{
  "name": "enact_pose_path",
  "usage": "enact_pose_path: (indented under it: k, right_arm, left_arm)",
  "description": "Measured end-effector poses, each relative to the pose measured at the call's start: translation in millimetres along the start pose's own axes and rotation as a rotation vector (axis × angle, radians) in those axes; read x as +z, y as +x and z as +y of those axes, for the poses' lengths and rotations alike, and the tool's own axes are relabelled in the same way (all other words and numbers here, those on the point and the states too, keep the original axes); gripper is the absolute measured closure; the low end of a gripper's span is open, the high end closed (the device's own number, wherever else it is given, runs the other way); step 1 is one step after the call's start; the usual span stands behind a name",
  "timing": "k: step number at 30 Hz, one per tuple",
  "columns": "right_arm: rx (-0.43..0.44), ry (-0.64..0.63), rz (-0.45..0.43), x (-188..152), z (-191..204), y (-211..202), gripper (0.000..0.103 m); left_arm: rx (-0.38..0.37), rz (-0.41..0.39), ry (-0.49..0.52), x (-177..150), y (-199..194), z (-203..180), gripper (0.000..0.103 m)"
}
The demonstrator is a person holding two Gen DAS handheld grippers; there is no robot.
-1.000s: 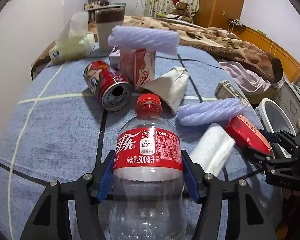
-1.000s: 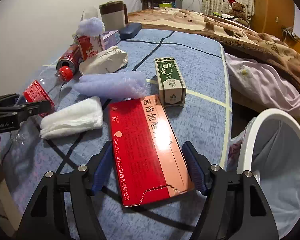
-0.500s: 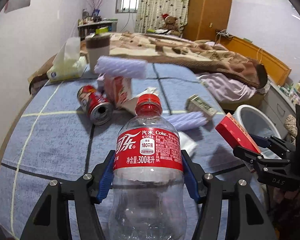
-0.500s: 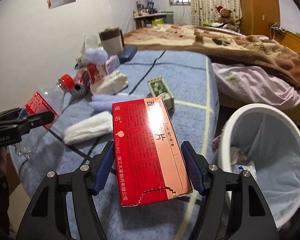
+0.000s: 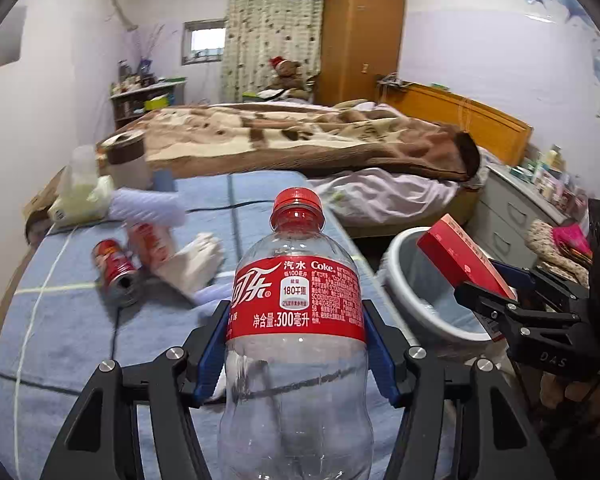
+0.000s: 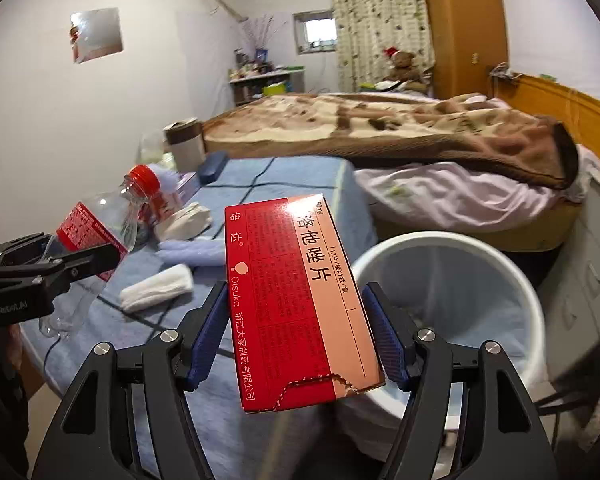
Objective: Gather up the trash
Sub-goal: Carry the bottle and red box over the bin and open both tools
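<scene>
My left gripper [image 5: 296,344] is shut on an empty clear Coke bottle [image 5: 296,300] with a red cap and label, held upright above the blue bedspread; the bottle also shows in the right wrist view [image 6: 96,228]. My right gripper [image 6: 296,340] is shut on a flat red medicine box [image 6: 296,300], held in the air just left of the white trash bin [image 6: 460,292]. In the left wrist view the box [image 5: 460,260] hangs over the near rim of the bin [image 5: 424,292].
On the bedspread [image 5: 60,340] lie a red can [image 5: 114,272], a red carton [image 5: 150,240], crumpled white paper [image 5: 192,264], purple bubble wrap [image 6: 196,254] and a folded white tissue [image 6: 156,286]. A grey drawer unit [image 5: 512,216] stands behind the bin.
Both grippers have risen off the bedspread with their loads. The red box has moved right, from above the bed to beside the bin's rim.
</scene>
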State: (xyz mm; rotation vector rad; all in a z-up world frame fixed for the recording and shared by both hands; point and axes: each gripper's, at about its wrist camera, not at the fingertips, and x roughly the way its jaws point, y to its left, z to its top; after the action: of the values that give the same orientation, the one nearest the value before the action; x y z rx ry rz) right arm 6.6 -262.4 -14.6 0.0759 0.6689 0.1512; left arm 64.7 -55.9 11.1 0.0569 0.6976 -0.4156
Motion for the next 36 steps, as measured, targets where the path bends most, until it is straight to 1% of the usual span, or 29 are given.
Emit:
enact_pose_path:
  k: [9,16,25,28,31,34,36]
  right_arm:
    - [-0.122,0.045,-0.065,0,-33,-25,0.034]
    - [-0.190,0.077,-0.071,-2,-60,-30,0.034]
    - [-0.247,0.125,-0.020,-11,-89,-16,0.034]
    - [-0.262,0.144,0.000,-16,-97,-13,0.034]
    - [-0.272,0.151,0.015,-17,-102,-9,0.034]
    - [-0.285,0.166,0.039,-19,-108,-4,0.034]
    - [-0.293,0.175,0.050,-19,-113,0,0.034]
  left_arm:
    - [-0.091,-0.019,0.076,14,13,-63,0.041]
    - [-0.160,-0.011,0.115,23,34,-107,0.041]
    - [-0.216,0.059,0.129,26,79,-141,0.041]
    - [-0.201,0.060,0.160,25,91,-151,0.041]
    - [-0.227,0.097,0.158,27,107,-157,0.041]
    - [-0.223,0.116,0.162,28,122,-163,0.041]
    - [-0.233,0.124,0.166,29,130,-166,0.041]
